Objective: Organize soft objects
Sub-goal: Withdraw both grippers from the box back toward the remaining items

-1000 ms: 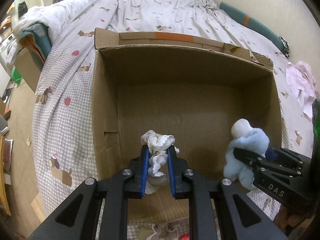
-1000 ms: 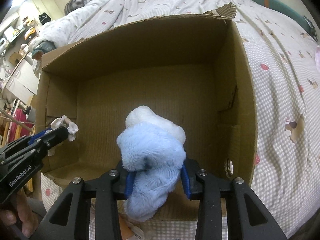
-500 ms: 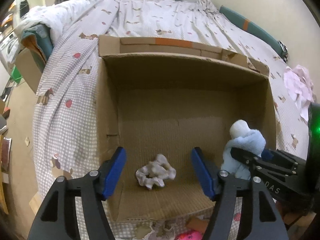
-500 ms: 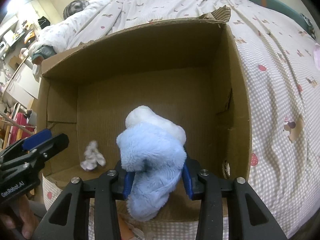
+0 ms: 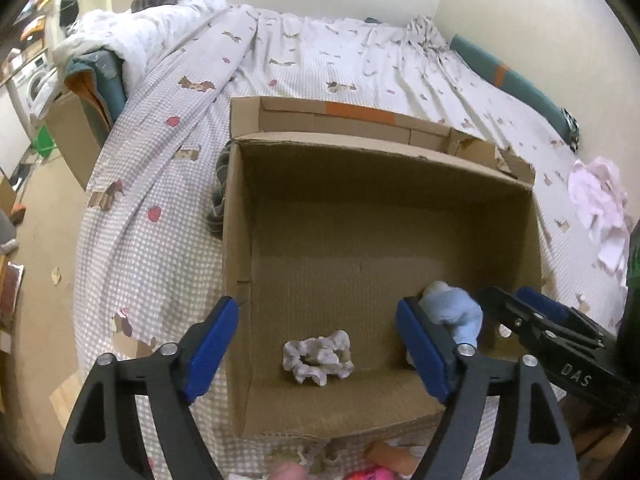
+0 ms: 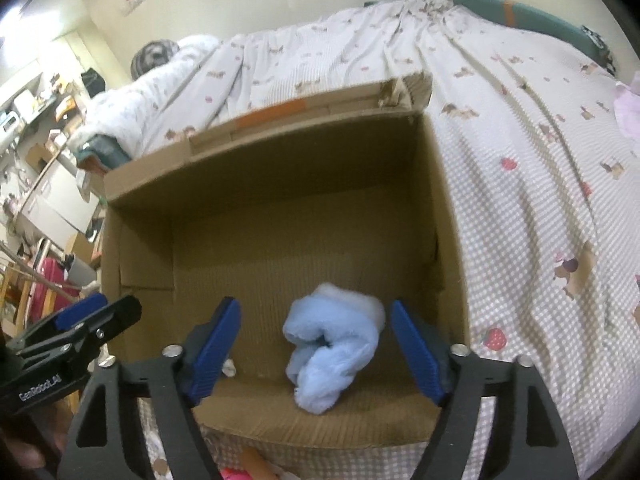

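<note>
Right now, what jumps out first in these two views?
The open cardboard box on the checked bedspread dominates both views. On its floor lie a white scrunchie near the front and a fluffy blue sock to its right. Both the left gripper and right gripper stand open above them, jaws just opened, gripping nothing.

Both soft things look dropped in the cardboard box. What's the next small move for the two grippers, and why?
Probably lift both clear. The left gripper and right gripper have just opened; the white ruffled scrunchie and fluffy light-blue plush lie loose on the brown cardboard box floor, touched by neither.
</note>
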A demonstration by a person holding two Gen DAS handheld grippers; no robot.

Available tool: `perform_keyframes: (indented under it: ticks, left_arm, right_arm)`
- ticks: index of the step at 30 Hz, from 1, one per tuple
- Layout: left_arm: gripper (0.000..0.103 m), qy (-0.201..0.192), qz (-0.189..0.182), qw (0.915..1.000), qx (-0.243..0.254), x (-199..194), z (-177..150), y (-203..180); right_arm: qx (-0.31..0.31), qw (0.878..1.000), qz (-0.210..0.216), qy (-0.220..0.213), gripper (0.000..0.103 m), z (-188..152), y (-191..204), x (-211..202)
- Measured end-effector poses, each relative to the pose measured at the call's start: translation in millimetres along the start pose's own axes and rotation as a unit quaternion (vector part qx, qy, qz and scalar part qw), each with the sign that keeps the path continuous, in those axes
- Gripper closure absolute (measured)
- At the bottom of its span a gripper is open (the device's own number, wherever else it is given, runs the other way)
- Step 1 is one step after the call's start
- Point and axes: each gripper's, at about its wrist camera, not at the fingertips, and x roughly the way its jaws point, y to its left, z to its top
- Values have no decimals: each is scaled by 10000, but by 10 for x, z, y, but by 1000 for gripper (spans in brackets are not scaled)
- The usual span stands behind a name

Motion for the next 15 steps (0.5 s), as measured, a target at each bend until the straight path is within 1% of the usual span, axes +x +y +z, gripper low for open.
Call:
perform_keyframes:
  ticks: [1, 2, 6, 8, 11, 15]
  left_arm:
    - [21, -21, 6, 10000, -25, -27, -2, 5]
    - [19, -59, 5, 10000, -29, -59, 1, 4]
    - [17, -194, 8, 9998, -65, -184, -5, 20]
    - [15, -234, 54, 9997, -48, -226, -5, 25]
    - [15, -259, 238, 9994, -10, -266, -34, 67]
    - [15, -258, 325, 9991, -26, -340, -82, 140]
  right_arm:
    - [12, 10000, -2, -65, 1, 2, -9, -31]
    - [32, 9999, 0, -130, 0, 6, -13, -59]
    - [169, 9992, 48, -364, 0, 17, -52, -170]
    - [236, 9990, 31, -384, 0, 10, -73, -196]
    - [293, 9990, 21, -345, 0, -12, -98, -224]
    - [241, 9992, -2, -332, 0, -76, -95, -314]
